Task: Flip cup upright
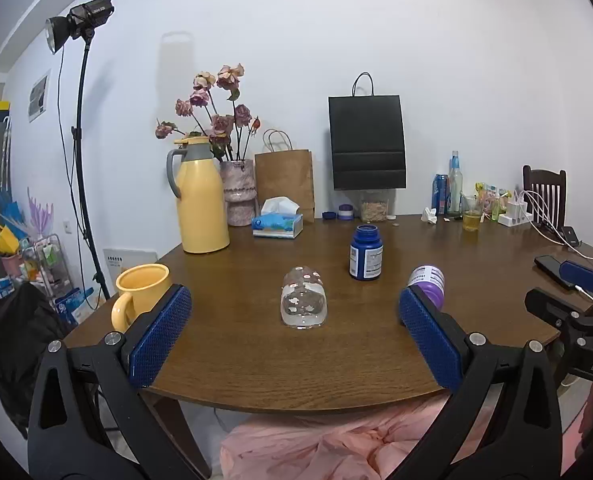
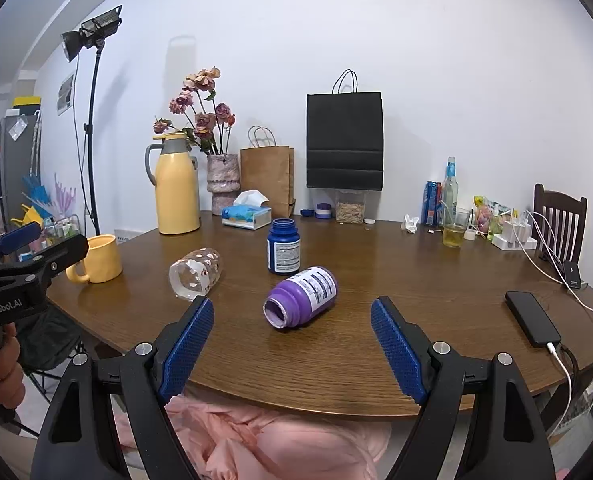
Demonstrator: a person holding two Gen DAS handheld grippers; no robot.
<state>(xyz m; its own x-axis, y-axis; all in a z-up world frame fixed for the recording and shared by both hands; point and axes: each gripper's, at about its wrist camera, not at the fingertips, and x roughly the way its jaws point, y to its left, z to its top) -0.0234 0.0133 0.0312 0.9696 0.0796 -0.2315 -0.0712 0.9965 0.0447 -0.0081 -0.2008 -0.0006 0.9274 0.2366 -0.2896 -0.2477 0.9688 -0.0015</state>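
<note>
A clear glass cup [image 1: 303,298] with pale spots lies on its side on the brown wooden table [image 1: 256,352], its mouth towards me. My left gripper [image 1: 294,292] is open and hovers at the near table edge, with the cup in line between its blue pads but farther in. In the right wrist view the cup [image 2: 194,274] lies to the left of my right gripper [image 2: 292,302]. That gripper is open and empty, and a purple bottle [image 2: 302,296] lies on its side just beyond its fingertips.
An upright blue bottle [image 1: 365,254] stands behind the cup. A yellow mug [image 1: 140,292] sits at the left edge, with a yellow thermos [image 1: 200,200], a vase and a tissue box [image 1: 277,224] farther back. A phone [image 2: 532,318] on a cable lies at the right.
</note>
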